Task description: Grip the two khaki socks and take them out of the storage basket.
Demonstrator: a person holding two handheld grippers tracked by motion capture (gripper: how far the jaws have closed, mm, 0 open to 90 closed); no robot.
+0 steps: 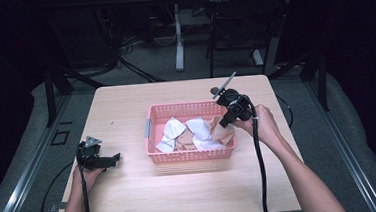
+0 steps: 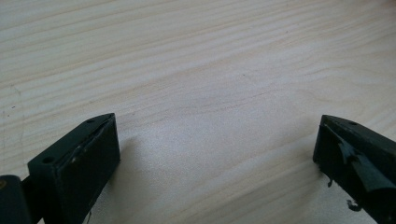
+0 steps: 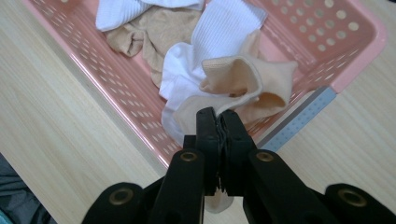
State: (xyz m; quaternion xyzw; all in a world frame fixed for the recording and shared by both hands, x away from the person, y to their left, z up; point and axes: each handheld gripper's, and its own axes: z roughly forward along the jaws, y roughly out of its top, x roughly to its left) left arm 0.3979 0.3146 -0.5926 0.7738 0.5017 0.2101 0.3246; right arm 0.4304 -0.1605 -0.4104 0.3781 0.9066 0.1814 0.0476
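Note:
A pink perforated basket point(image 1: 151, 116) stands in the middle of the table, with white and beige socks point(image 1: 188, 133) piled inside. My right gripper point(image 1: 224, 125) hangs over the basket's right end, shut on a beige sock point(image 1: 224, 132). In the right gripper view the jaws are pressed together at the gripper's tip point(image 3: 218, 116), pinching the beige sock point(image 3: 243, 81), which hangs above the basket point(image 3: 112, 74) and the white socks point(image 3: 219, 32). My left gripper point(image 1: 110, 160) rests low at the table's left, open. In the left gripper view its fingers point(image 2: 88, 158) stand wide apart over bare wood.
The wooden table point(image 1: 132, 200) has free room in front of the basket and on both sides. Cables trail from both grippers toward the near edge. Beyond the far edge are dark floor, table legs point(image 1: 177, 36) and a chair point(image 1: 240, 22).

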